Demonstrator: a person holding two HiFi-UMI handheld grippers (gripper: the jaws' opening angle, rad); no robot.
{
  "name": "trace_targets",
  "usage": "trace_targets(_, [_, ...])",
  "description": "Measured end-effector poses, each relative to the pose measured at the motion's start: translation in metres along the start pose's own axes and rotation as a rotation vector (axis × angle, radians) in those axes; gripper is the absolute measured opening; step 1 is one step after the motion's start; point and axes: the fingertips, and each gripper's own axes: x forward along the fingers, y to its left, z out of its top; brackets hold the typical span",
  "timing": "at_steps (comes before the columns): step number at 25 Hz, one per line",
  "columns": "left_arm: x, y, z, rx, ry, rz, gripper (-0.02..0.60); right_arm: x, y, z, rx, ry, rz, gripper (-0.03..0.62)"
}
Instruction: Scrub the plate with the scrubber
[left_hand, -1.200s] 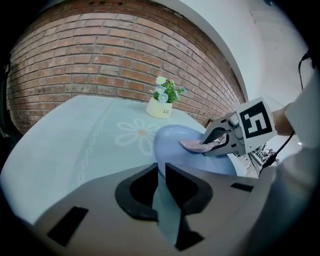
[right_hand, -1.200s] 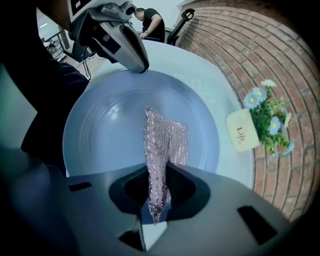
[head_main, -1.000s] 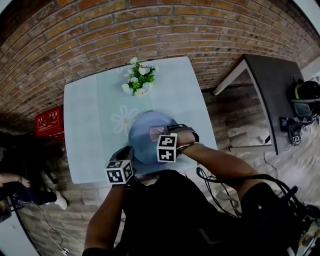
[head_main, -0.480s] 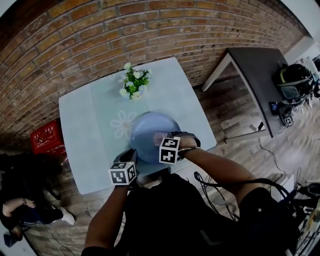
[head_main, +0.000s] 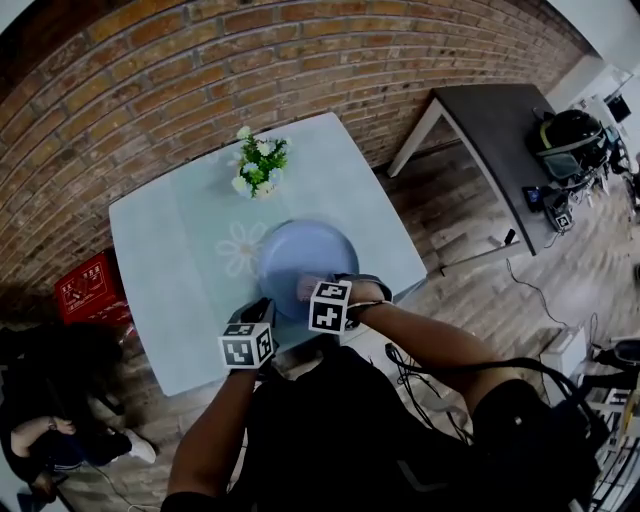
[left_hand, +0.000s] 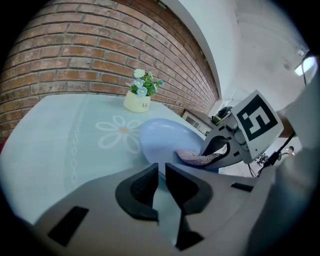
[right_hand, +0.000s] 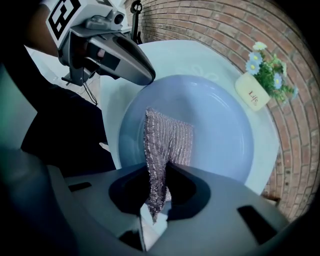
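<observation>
A round blue plate (head_main: 305, 258) lies on the pale tablecloth near the table's front edge. My right gripper (right_hand: 157, 182) is shut on a silvery mesh scrubber (right_hand: 169, 136), which lies flat on the plate's near half. In the head view the right gripper (head_main: 335, 290) is over the plate's near rim. My left gripper (left_hand: 161, 175) has its jaws closed to a narrow gap on the plate's (left_hand: 162, 136) near-left rim. From the right gripper view the left gripper (right_hand: 112, 55) meets that rim at the upper left. The scrubber (left_hand: 196, 158) and the right gripper (left_hand: 222, 150) show beyond the left jaws.
A small pot of flowers (head_main: 255, 165) stands at the table's far side, beyond the plate. A brick wall runs behind the table. A red crate (head_main: 88, 290) sits on the floor at the left, and a dark table (head_main: 500, 125) stands at the right.
The right gripper has drawn the scrubber from the plate's middle toward its near rim. The left gripper has stayed on the rim. The head view has shifted.
</observation>
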Motion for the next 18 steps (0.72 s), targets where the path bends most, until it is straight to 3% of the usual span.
trace_targets(6, [-0.016, 0.004, 0.013, -0.071, -0.051, -0.004, 0.054, -0.003, 0.018, 0.020, 0.074, -0.050, 0.084, 0.074])
trace_targets(12, [-0.030, 0.010, 0.024, 0.024, -0.082, 0.002, 0.054, -0.005, 0.029, 0.039, 0.104, -0.087, 0.118, 0.074])
trace_targets(16, [-0.042, 0.019, 0.025, -0.017, -0.106, 0.008, 0.054, -0.008, 0.028, 0.047, 0.144, -0.116, 0.129, 0.074])
trace_targets(18, [-0.050, 0.024, 0.031, -0.033, -0.129, 0.009, 0.054, -0.014, 0.034, 0.060, 0.196, -0.194, 0.199, 0.074])
